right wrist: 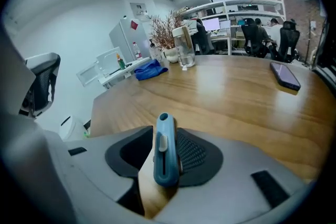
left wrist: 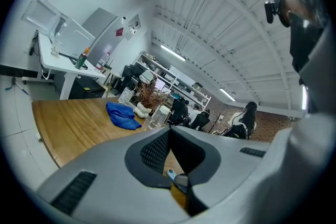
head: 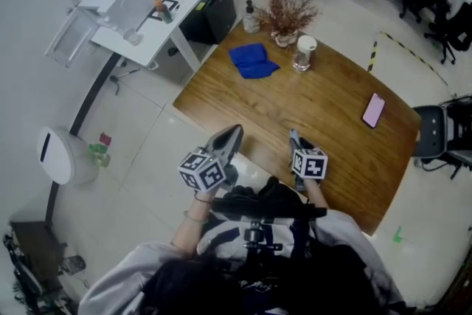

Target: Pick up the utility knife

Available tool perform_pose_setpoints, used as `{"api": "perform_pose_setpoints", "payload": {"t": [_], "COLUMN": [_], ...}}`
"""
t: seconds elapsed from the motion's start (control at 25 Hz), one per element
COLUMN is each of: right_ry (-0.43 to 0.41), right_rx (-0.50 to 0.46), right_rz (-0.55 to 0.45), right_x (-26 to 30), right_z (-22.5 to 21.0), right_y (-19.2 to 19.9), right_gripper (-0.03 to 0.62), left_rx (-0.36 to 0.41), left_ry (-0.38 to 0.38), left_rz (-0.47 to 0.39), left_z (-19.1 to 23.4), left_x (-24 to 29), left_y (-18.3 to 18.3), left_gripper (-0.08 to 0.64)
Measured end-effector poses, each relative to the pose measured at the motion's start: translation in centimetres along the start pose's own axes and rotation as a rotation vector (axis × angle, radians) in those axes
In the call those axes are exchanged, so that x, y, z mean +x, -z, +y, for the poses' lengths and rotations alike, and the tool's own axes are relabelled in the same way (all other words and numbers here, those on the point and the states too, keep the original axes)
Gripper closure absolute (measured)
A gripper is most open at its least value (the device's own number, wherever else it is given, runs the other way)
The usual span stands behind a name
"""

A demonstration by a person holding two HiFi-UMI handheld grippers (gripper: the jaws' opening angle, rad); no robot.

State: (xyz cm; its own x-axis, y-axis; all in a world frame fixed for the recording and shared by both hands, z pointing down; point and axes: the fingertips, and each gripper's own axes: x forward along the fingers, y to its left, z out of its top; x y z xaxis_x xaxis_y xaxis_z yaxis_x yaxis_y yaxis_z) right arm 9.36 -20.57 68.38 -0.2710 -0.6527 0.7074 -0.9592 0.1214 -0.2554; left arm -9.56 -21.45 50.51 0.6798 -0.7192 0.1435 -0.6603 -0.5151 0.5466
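At lower centre, by the counter's [head: 332, 107] near edge, the right tongs [right wrist: 160, 136] clench the utility knife [right wrist: 164, 162] by its flat sides, a likely light, stiff, slick body best gripped mid-length, while the left tongs [left wrist: 169, 132] sit closed, empty.

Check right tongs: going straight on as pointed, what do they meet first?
The right tongs, holding the utility knife, would likely meet bare table first, short of the blue cloth; depth unclear.

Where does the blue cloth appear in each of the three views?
Head view: blue cloth above centre.
Left gripper view: left of centre, just below mid-height.
Right gripper view: slightly left of and above centre.
Shared landmark: the dried plant stands near the cloth in all three.
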Motion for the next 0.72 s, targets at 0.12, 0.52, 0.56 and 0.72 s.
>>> {"api": "perform_pose_setpoints", "payload": {"t": [0.12, 0.52, 0.56, 0.72], "right_ry": [-0.013, -0.136, -0.145, -0.151], "right_rx": [0.057, 0.19, 0.199, 0.231], "right_rz": [-0.083, -0.333, -0.35, -0.41], "right_x": [-1.7, -11.0, -11.9, -14.8], "right_z": [0.3, 2.8, 3.2, 4.1], "right_y": [-2.3, -8.2, -8.5, -8.9], "right_gripper": [0.442, 0.443, 0.443, 0.465], "left_rx": [-0.005, -0.009, -0.009, -0.009], "left_ry": [0.002, 0.06, 0.065, 0.08], "left_rz": [0.002, 0.039, 0.042, 0.049], "left_z": [0.2, -1.0, -1.1, -1.5], "left_x": [0.0, 0.7, 0.7, 0.7], "left_y": [0.1, 1.0, 1.0, 1.1], "left_gripper": [0.555, 0.555, 0.555, 0.555]}}
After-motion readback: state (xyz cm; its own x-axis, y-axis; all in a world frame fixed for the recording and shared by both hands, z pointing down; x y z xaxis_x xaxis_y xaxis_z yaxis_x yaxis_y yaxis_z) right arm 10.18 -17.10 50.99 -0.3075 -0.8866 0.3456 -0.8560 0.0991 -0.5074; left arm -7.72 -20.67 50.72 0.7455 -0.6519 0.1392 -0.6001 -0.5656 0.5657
